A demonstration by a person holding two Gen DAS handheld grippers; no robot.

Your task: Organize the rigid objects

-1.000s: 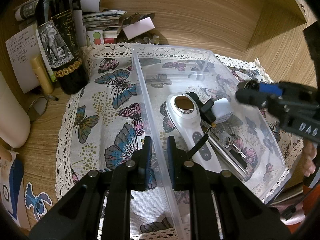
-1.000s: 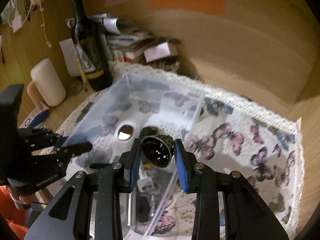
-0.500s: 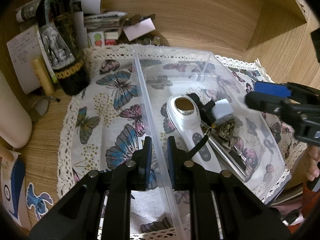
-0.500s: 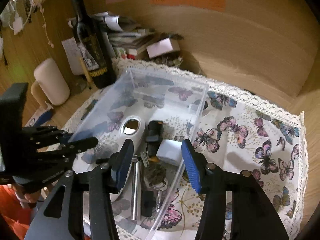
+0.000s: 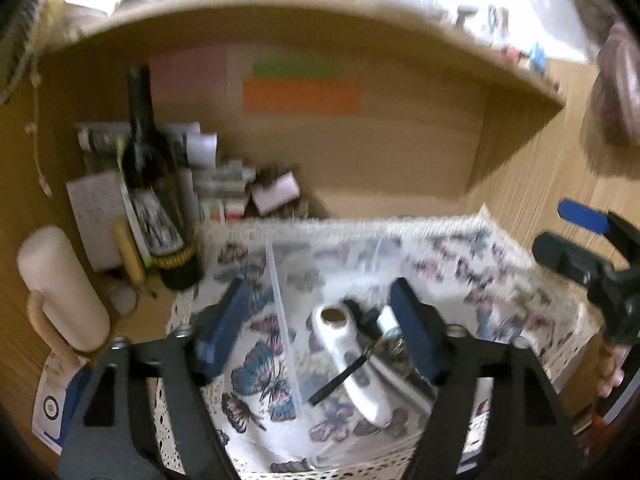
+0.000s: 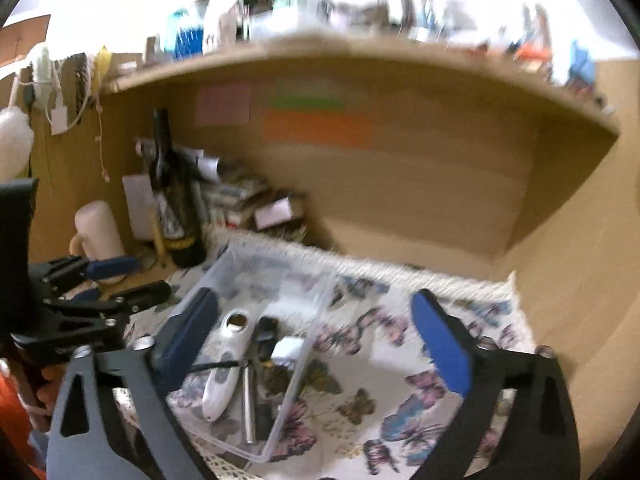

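No text, brand or number can be read in either view, because both pictures are blurred. The wine bottle [image 5: 154, 196] carries a label with a grey drawing, but its letters are not legible, and the white paper sheet [image 5: 96, 220] behind it shows only faint lines. The pink note [image 6: 223, 104], the green note [image 6: 307, 96] and the orange note [image 6: 318, 130] on the wooden back wall show no readable writing, and the card [image 5: 50, 408] at the lower left edge of the left view shows only a round target-like sign.
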